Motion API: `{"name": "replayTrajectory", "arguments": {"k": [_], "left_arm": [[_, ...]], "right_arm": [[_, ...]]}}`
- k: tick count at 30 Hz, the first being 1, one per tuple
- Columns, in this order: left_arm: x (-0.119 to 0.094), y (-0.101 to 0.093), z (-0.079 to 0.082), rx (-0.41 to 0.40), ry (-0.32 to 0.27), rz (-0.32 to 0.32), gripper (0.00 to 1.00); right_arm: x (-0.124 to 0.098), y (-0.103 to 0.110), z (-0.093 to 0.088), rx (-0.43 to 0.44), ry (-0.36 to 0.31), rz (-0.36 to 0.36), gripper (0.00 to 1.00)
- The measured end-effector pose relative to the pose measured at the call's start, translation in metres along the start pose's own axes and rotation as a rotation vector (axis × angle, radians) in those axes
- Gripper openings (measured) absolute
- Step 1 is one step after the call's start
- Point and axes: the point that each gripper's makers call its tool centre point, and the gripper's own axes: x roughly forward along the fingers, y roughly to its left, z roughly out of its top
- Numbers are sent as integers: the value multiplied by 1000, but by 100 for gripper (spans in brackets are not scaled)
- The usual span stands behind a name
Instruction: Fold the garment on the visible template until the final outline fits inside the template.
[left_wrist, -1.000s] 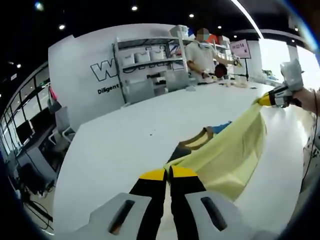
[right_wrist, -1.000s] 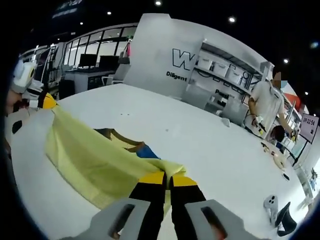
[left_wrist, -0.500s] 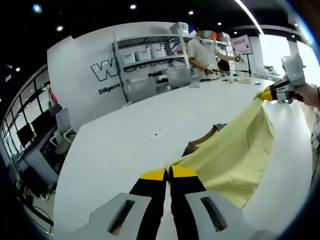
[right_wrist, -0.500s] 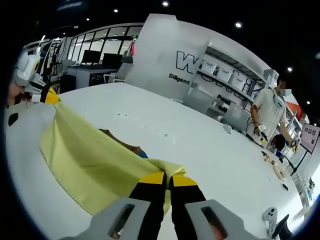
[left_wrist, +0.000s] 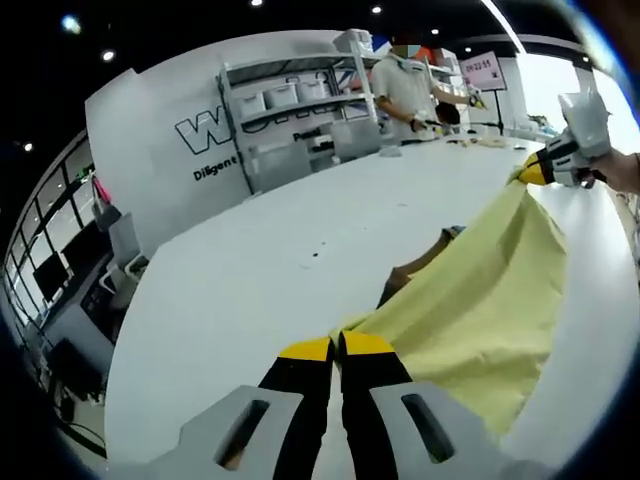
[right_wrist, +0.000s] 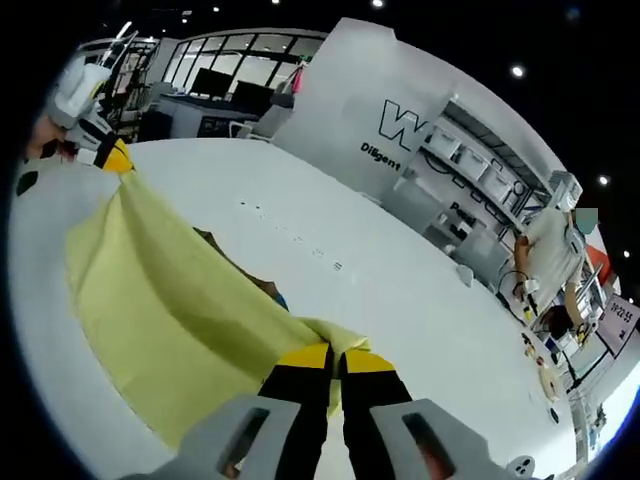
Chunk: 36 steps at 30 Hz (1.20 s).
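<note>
While lifted, yellow garment (left_wrist: 480, 290) hangs taut.

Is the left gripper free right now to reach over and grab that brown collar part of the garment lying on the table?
Probably not. The left gripper is shut on a corner of the yellow garment, and the right gripper holds another, stretching it taut. The brown collar is partly covered by that sheet.

The garment (left_wrist: 480, 290) stretches between the two grippers above the table (left_wrist: 250, 280): the left gripper (left_wrist: 337, 347) pinches one end, the right gripper (right_wrist: 336, 357) the other. Part of the garment, perhaps its collar, lies on the table beneath. Behind the table stand shelves (left_wrist: 290, 110), with a person (left_wrist: 405, 85) to their right.
</note>
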Motion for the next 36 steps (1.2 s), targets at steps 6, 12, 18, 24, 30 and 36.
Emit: {"name": "replayTrajectory", "arguments": {"k": [6,12,18,24,30,36], "left_arm": [[21,0,-11,-38,49,32,4],[33,-2,-20,-37,73,37,4],[45,-4,-32,-30,116,18,4],[48,-7,-31,9,136,6,4],[53,-8,-39,22,163,0,4],[56,-8,-43,37,170,-7,4]], "right_arm": [[24,3,-10,-30,36,22,0],[36,4,-23,11,73,34,0],[50,9,-36,39,100,81,0],[59,7,-46,151,115,131,0],[63,13,-52,125,137,164,0],[71,16,-60,130,162,189,0]]}}
